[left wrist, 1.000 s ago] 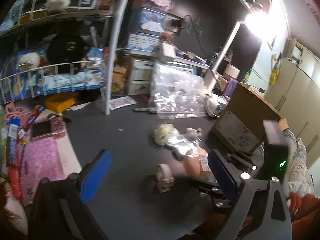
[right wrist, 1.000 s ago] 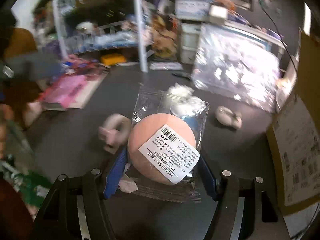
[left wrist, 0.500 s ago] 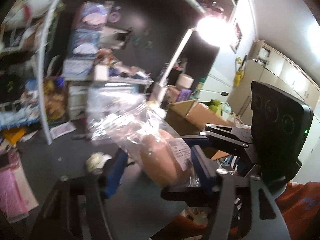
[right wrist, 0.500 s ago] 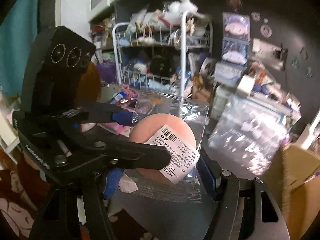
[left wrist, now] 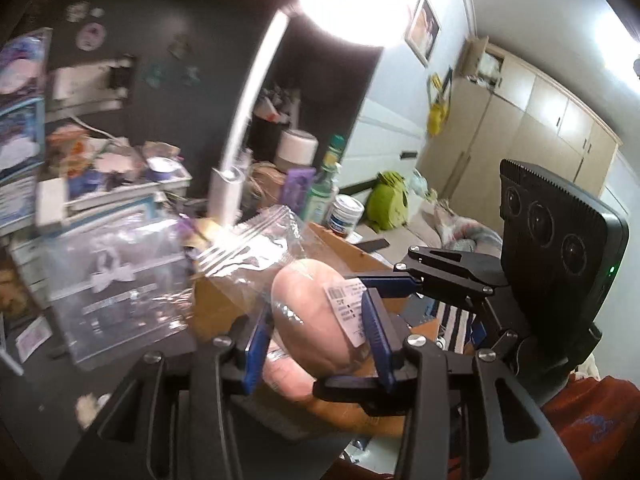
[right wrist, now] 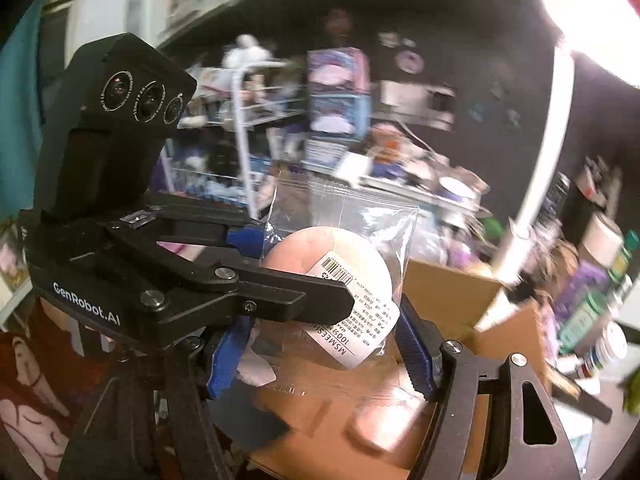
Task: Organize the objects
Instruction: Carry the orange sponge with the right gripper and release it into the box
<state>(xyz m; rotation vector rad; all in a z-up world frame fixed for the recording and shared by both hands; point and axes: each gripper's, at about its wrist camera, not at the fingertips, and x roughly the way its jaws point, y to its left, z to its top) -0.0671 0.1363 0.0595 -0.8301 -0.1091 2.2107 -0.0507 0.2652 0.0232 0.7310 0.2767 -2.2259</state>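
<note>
Blue-padded fingers of the right hand-held gripper (right wrist: pixel 324 344) clasp a peach-coloured puff in a clear packet (right wrist: pixel 340 280) across its width, the white barcode label facing the right wrist camera. The left hand-held gripper (left wrist: pixel 318 336) meets the same packet from the opposite side; its jaws are closing, and in the left wrist view its pads already sit against the puff's flanks. Both tools thus share one object, held aloft between them, their fingers crossing at roughly a right angle. The packet's sealed strip points up and away from both grippers; its loose lower edge hangs toward the right gripper's base. Directly below and beyond lies an open cardboard box (right wrist: pixel 452 300), nearer than the dark tabletop (left wrist: pixel 48 384) at lower left. A handover or a joint lowering into the box appears likeliest. Cluttered shelving (right wrist: pixel 256 128) and a lit lamp (left wrist: pixel 348 0) stand behind.
</note>
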